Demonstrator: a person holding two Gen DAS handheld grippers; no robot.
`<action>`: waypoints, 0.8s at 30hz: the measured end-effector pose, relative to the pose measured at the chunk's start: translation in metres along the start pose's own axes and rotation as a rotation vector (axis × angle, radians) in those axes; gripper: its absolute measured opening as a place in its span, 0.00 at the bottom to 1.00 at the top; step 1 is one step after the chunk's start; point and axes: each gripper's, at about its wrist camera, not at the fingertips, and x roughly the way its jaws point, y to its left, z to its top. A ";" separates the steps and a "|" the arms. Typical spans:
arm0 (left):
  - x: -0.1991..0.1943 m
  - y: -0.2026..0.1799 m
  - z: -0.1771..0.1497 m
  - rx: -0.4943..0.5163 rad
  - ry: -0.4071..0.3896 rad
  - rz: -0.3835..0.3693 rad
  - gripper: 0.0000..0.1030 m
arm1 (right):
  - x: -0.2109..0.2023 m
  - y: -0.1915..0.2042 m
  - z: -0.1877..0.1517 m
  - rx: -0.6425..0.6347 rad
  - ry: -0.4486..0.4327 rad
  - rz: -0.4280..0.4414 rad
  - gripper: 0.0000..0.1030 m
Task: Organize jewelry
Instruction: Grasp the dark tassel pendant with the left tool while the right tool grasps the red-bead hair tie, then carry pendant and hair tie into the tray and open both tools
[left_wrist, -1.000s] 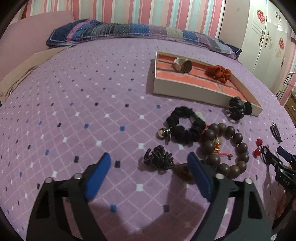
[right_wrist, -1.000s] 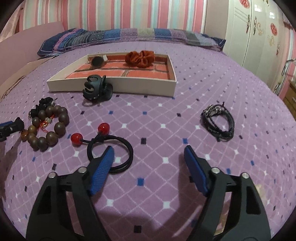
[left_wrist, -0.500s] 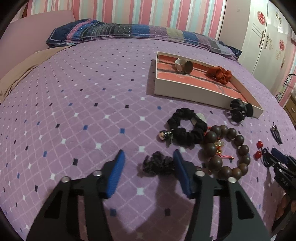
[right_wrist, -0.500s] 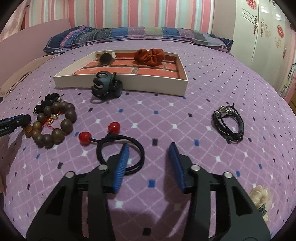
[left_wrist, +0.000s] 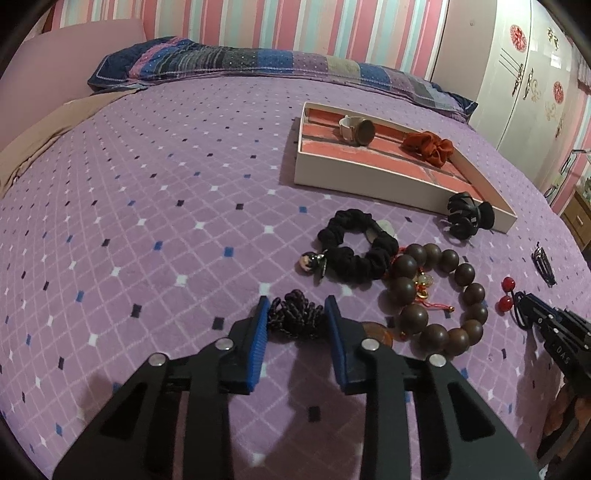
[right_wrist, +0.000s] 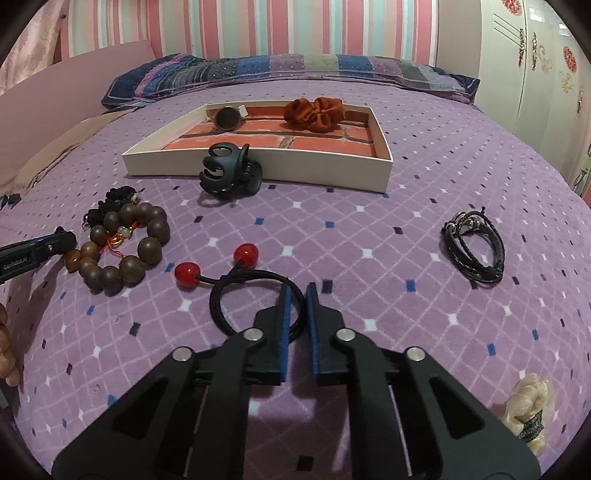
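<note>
My left gripper (left_wrist: 295, 310) is closed around a small dark braided hair tie (left_wrist: 293, 319) lying on the purple bedspread. My right gripper (right_wrist: 296, 295) is nearly shut on the black band of a hair tie with two red beads (right_wrist: 243, 286). A white tray (left_wrist: 369, 181) with a red brick-pattern floor holds a watch (left_wrist: 356, 129) and a rust scrunchie (left_wrist: 428, 146); it also shows in the right wrist view (right_wrist: 258, 168).
On the bedspread lie a black scrunchie (left_wrist: 356, 251), a brown bead bracelet (left_wrist: 436, 295), a black claw clip (right_wrist: 229, 173), a black cord bracelet (right_wrist: 476, 249) and a cream trinket (right_wrist: 528, 410). A striped pillow (left_wrist: 258, 62) lies at the back.
Both grippers have narrowed from wide open. The left has closed in around the braided hair tie, the right onto the band of the red-bead hair tie.
</note>
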 end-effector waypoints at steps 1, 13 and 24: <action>-0.001 0.000 -0.001 -0.003 -0.003 -0.003 0.28 | 0.000 0.000 0.000 0.002 0.000 0.005 0.07; -0.017 -0.006 -0.006 -0.026 -0.037 0.017 0.26 | -0.008 -0.011 0.006 0.044 -0.033 0.065 0.04; -0.036 -0.023 0.009 0.032 -0.094 0.046 0.26 | -0.022 -0.013 0.032 0.033 -0.111 0.068 0.04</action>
